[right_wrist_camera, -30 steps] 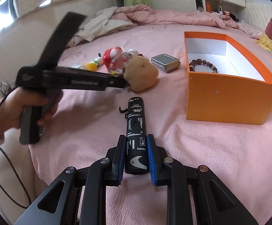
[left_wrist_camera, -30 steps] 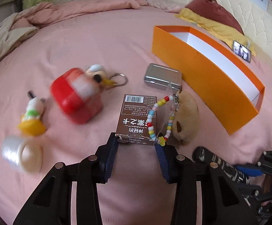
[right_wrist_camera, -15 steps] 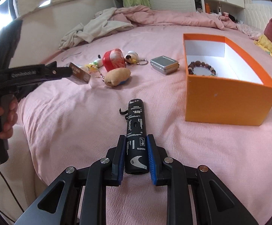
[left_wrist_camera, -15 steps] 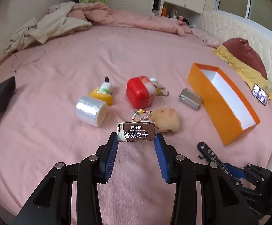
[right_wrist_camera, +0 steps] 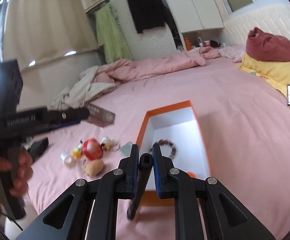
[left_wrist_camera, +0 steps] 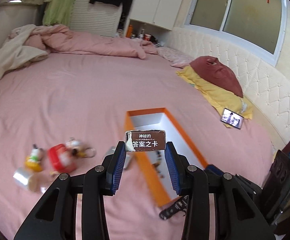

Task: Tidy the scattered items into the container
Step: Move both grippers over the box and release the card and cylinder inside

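Bead bracelet (right_wrist_camera: 166, 146) already inside orange box (left_wrist_camera: 145, 165), bed centre.

Left claw (left_wrist_camera: 145, 158) pinching brown card box (left_wrist_camera: 145, 143), aloft, box at its 12 o'clock.

Right claw (right_wrist_camera: 145, 167) closing on black tube (right_wrist_camera: 143, 172), lifted, tail hanging, box at 12 o'clock.

Left on bed (left_wrist_camera: 85, 92), at 9 o'clock of box: red case (right_wrist_camera: 92, 149), duck toy (left_wrist_camera: 34, 158), tape roll (left_wrist_camera: 22, 178), plush (right_wrist_camera: 94, 167), metal tin (right_wrist_camera: 126, 149).

Judgement: early; one item in, two in transit, five waiting.

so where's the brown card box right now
In the left wrist view, the brown card box is clamped in the left hand-held gripper, raised above the orange box.
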The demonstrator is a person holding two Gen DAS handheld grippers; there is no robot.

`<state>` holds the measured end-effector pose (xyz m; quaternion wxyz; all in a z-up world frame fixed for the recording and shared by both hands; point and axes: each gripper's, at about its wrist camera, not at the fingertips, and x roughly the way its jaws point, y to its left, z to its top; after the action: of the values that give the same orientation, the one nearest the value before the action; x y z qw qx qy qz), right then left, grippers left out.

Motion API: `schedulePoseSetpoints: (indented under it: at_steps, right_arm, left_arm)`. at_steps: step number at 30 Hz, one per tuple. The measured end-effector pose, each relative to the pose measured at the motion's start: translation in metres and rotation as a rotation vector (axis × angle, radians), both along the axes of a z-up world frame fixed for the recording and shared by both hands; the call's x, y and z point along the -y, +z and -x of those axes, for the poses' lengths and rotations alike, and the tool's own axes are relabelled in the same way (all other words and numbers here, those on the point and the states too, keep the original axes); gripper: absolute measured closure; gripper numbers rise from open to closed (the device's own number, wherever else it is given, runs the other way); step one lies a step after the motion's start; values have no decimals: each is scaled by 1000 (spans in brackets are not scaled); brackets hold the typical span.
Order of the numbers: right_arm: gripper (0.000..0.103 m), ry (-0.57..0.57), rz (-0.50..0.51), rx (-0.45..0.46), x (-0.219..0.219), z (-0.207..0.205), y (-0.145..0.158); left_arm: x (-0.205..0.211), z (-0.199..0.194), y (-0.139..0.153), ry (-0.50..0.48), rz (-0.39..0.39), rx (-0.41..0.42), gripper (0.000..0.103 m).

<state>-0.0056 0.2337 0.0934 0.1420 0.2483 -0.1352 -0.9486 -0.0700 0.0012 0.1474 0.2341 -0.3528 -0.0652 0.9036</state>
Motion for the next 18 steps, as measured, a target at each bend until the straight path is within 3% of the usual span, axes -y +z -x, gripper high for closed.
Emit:
schedulePoseSetpoints:
  at_steps: [7, 18]
  right_arm:
    - [91, -34, 84, 5, -32, 45, 9]
    - [91, -9, 117, -39, -33, 93, 42]
  left_arm:
    - [-49, 21, -28, -49, -6, 112, 62]
    - [-53, 19, -62, -46, -8, 194, 62]
